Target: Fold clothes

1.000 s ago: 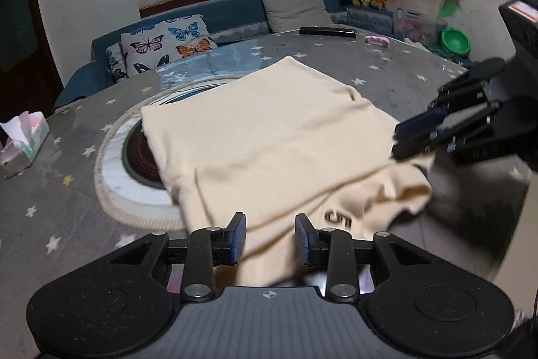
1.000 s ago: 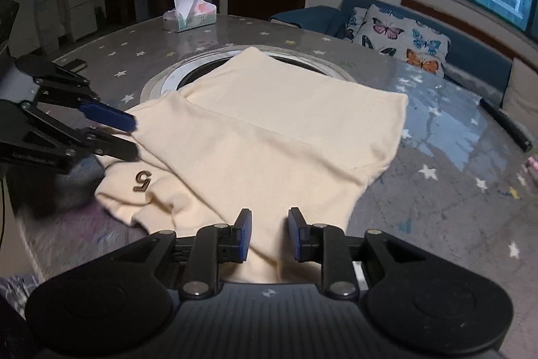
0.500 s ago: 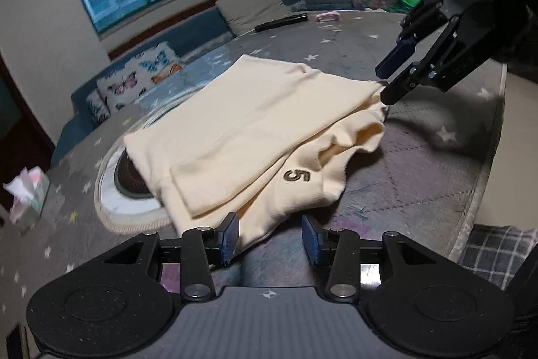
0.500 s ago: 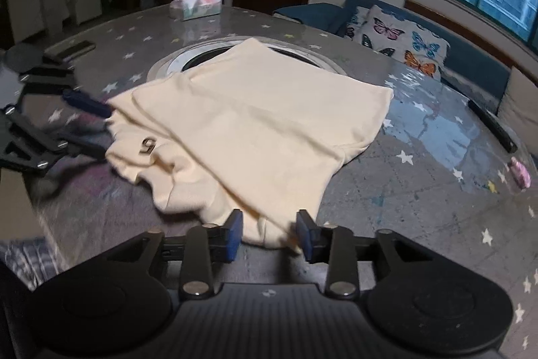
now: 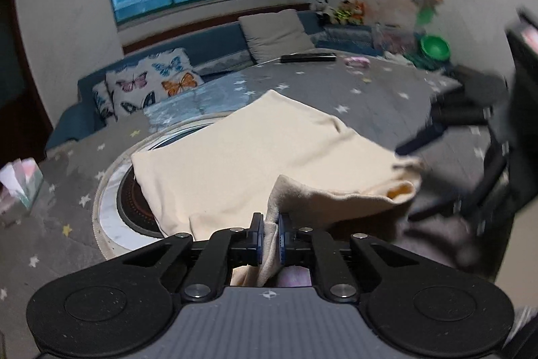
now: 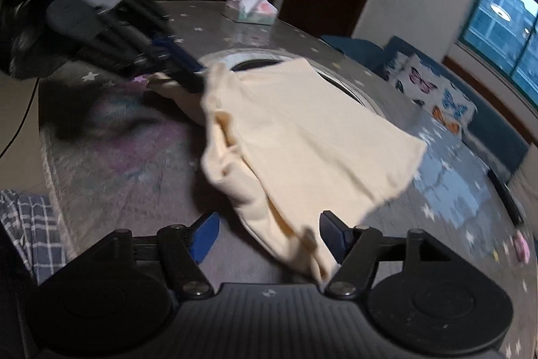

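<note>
While left gripper clamps cream garment hem | right gripper jaws opening, cloth between | table beneath

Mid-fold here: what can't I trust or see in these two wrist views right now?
- Left wrist view: right gripper is motion-blurred; whether its fingertips touch the cloth is unclear.
- Right wrist view: left gripper is smeared; its grip point is unreadable there.
- Right wrist view: cloth drapes between the opening right jaws, against one finger; contact is uncertain.
- Both views: the cloth's printed mark is hidden by folds.
</note>
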A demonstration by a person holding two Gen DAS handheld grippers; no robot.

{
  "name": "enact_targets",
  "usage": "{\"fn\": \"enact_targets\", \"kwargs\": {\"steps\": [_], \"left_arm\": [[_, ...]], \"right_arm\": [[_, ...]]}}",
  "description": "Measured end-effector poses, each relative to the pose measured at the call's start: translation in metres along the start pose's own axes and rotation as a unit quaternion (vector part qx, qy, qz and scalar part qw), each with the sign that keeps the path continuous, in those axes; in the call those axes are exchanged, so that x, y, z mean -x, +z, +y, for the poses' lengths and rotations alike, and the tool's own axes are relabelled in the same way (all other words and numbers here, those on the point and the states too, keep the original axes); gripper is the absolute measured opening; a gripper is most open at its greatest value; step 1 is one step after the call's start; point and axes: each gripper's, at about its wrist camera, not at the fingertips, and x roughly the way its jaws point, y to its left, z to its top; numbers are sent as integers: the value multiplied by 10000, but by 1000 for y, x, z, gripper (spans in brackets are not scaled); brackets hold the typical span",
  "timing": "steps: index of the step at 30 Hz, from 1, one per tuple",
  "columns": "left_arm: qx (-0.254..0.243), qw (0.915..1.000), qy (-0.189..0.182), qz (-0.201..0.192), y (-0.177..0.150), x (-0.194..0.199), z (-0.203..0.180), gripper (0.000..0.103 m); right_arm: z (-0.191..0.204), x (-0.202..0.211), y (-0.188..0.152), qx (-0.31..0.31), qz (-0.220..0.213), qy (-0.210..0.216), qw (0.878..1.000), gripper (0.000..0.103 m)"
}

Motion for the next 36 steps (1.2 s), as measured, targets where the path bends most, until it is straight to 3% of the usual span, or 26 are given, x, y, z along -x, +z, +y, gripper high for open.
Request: {"fn": "enact_targets", "kwargs": {"steps": [2, 4, 7, 9, 14, 17, 20, 25, 27, 28, 36], "left_arm": [[191, 9998, -36, 45, 6, -6, 8, 9], [273, 9996, -49, 56, 8, -11, 14, 10], [319, 9994, -45, 107, 3, -11, 17, 10], [340, 9993, -30, 150, -1, -11, 18, 14], [185, 9997, 168, 60, -20, 9, 12, 16], [72, 9994, 339, 86, -31, 20, 5, 30], [-163, 9986, 496, 33, -39, 26, -2, 35], [-965, 9922, 790, 45, -50, 18, -20, 37], [-1164, 9895, 842, 127, -54, 11, -22, 30], [-1231, 9884, 871, 159, -56, 8, -22, 12], [-1041, 9896, 931, -338, -41, 52, -21, 10]], "right_arm": [[-2, -7, 3, -46, -36, -6, 10000, 58], [-6, -12, 5, -157, -62, 9, 9999, 38], [-19, -15, 11, -535, -67, 103, 9985, 16], [-32, -15, 15, -846, -92, 201, 9962, 11], [-54, -12, 28, -1378, -183, 383, 9895, 7], [-62, -11, 34, -1545, -211, 451, 9867, 7], [-65, -10, 38, -1535, -266, 456, 9867, 7], [-65, -11, 40, -1571, -292, 405, 9863, 7], [-62, -11, 38, -1561, -322, 367, 9865, 6], [-59, -10, 36, -1560, -350, 323, 9866, 6], [-44, 25, 23, -1652, -740, 181, 9833, 5]]}}
